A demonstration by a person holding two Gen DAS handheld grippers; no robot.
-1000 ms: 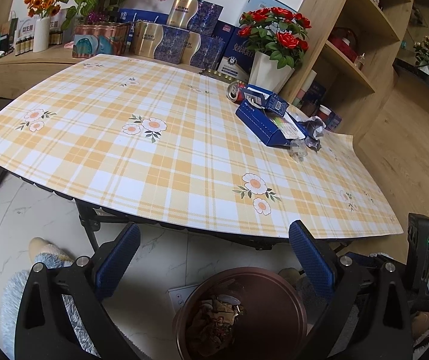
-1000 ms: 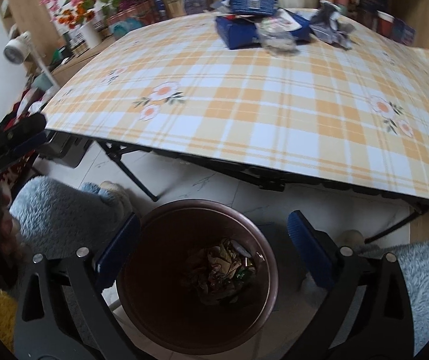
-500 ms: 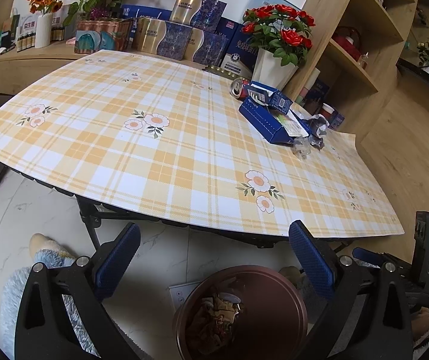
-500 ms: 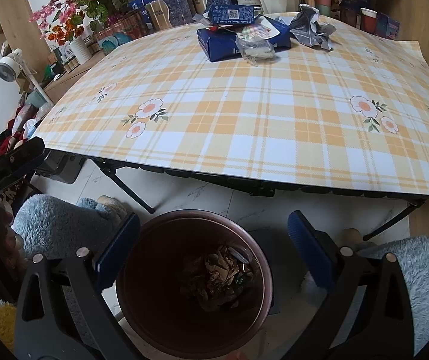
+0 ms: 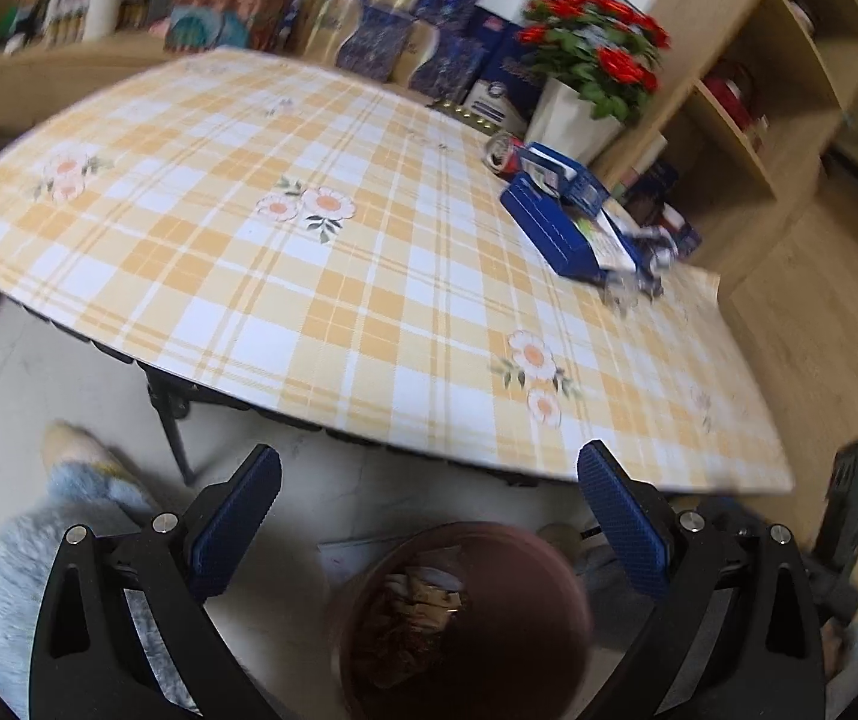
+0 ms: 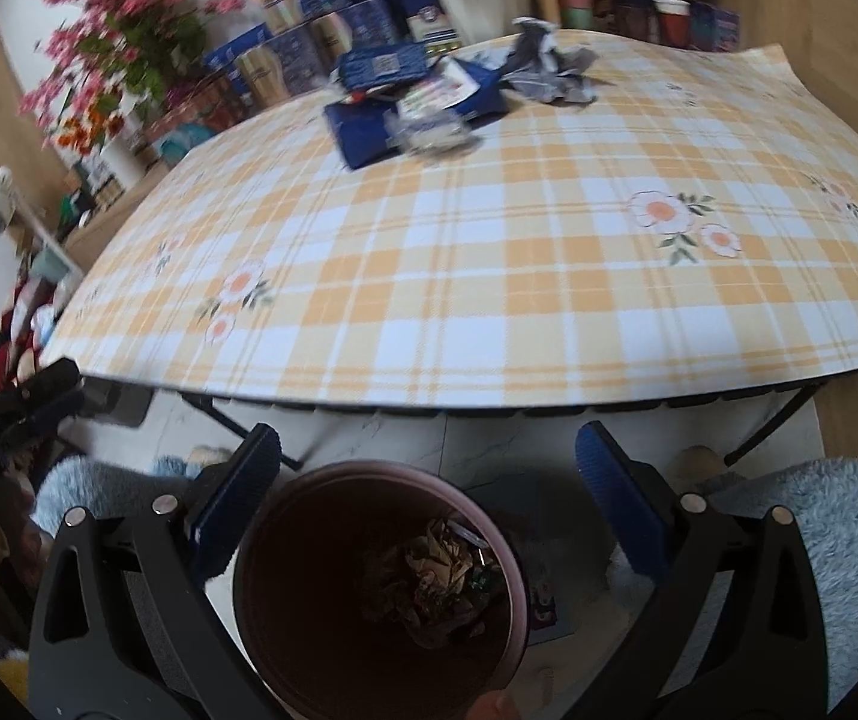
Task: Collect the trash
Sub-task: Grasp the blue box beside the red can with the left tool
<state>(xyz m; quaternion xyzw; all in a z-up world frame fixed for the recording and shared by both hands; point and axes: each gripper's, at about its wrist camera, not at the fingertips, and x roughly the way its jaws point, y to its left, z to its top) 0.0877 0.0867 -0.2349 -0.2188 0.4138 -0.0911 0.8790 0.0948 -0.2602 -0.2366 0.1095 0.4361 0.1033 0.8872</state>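
Trash [image 5: 585, 228] sits piled at the table's [image 5: 309, 276] far right corner in the left wrist view, left gripper [image 5: 429, 516] spread empty above the bin [image 5: 489, 546]. Right wrist view: right gripper [image 6: 427, 498] likewise released over the bin, probably freed for another fetch.

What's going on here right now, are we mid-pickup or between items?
Between items. Both the left gripper and the right gripper are open and empty, held low over the brown trash bin, which already holds crumpled waste. The remaining trash, a blue box, clear wrapper, crumpled grey paper and a can, sits at the table's far side.
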